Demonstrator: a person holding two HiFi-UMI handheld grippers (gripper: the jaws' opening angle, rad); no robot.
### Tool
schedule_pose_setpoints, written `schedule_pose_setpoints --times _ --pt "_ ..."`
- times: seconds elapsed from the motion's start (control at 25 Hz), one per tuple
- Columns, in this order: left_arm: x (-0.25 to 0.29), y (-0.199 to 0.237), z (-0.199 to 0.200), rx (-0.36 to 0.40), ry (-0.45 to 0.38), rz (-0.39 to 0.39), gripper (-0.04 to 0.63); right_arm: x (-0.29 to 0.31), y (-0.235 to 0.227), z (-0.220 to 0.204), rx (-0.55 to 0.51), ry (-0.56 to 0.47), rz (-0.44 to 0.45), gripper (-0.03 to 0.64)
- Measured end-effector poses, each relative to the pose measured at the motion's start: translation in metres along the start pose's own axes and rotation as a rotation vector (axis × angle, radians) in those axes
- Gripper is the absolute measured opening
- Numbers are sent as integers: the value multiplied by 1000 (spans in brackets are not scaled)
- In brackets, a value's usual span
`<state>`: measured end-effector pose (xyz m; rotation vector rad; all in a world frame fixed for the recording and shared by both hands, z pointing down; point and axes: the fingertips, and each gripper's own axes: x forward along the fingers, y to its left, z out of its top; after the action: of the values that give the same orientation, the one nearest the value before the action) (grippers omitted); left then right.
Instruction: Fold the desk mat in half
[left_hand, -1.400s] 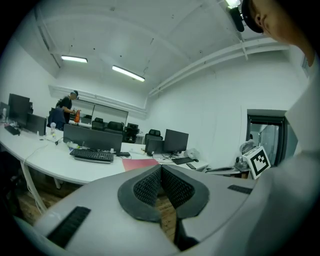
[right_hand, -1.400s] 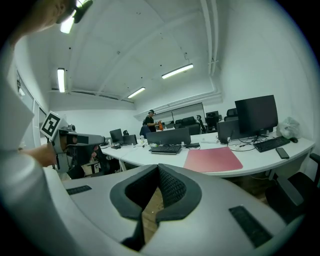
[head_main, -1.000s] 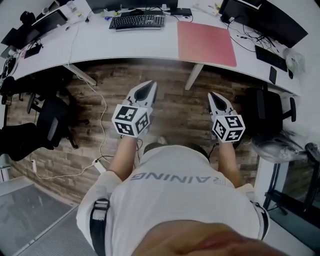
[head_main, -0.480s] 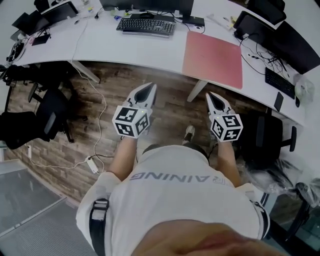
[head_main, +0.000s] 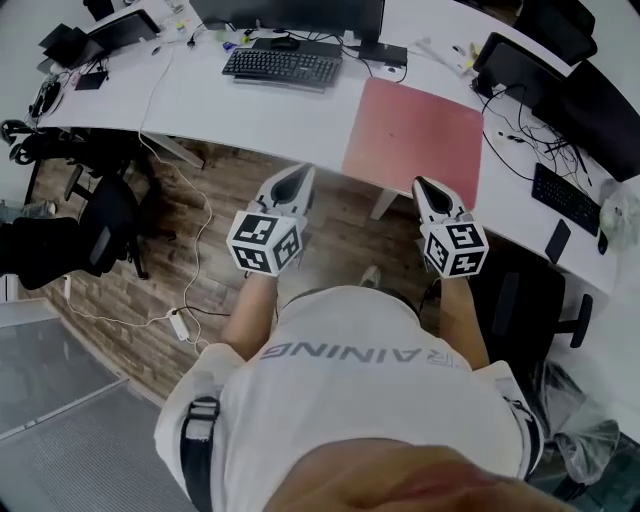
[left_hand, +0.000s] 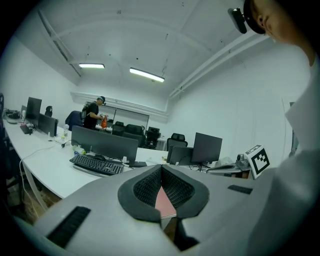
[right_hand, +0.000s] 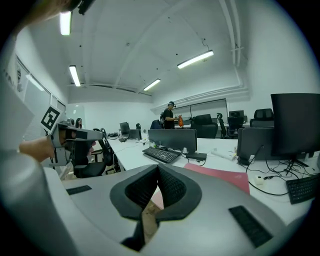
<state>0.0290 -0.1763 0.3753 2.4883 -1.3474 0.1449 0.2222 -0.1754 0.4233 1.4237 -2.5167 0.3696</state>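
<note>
Head view: Person stands on wood floor (head_main: 190, 270), facing a white worktop (head_main: 230, 105). Pink desk mat (head_main: 415, 130) lies flat and unfolded on worktop, at its near edge, just right of keyboard (head_main: 283, 66). Monitor (head_main: 290, 14) behind keyboard. Left gripper (head_main: 293, 173) and right gripper (head_main: 424, 184) are held level side by side, both pointing twd worktop. Right gripper tip lines up w/ mat's near edge; left one sits left of mat, over the floor. Neither touches the mat. Office chair (head_main: 100, 225) at far left, white cable (head_main: 205, 250) trailing across the floor.

Left gripper view: Fingers (left_hand: 146, 188) closed, tips meeting, nothing between them. Strip of pink mat shows through the gap below the tips. Keyboard and monitor ahead-left on worktop. Marker cube (left_hand: 257, 160) of the other gripper at right. Second person (left_hand: 94, 114) stands in bkgd.

Right gripper view: Fingers (right_hand: 172, 188) fully closed, tips together, holding nothing. Mat (right_hand: 220, 176) lies ahead on worktop, right of centre, well apart from the tips. Keyboard and monitor beyond it to the left. Left gripper visible at left edge. Same bkgd person by the far desks.
</note>
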Motion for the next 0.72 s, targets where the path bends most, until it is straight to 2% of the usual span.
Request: schedule_pose_setpoints --times 0.2,0.32,0.52,0.72 --pt "42 -14 -3 -2 29 33 28 14 -48 -6 11 22 31 23" --pt "57 -15 -10 -2 55 46 28 27 -62 -15 26 44 49 23" --pt "71 0 -26 -40 87 61 28 51 -59 -37 30 123 93 24" --pt "83 27 -35 -81 108 32 28 81 -44 -54 -43 238 93 31"
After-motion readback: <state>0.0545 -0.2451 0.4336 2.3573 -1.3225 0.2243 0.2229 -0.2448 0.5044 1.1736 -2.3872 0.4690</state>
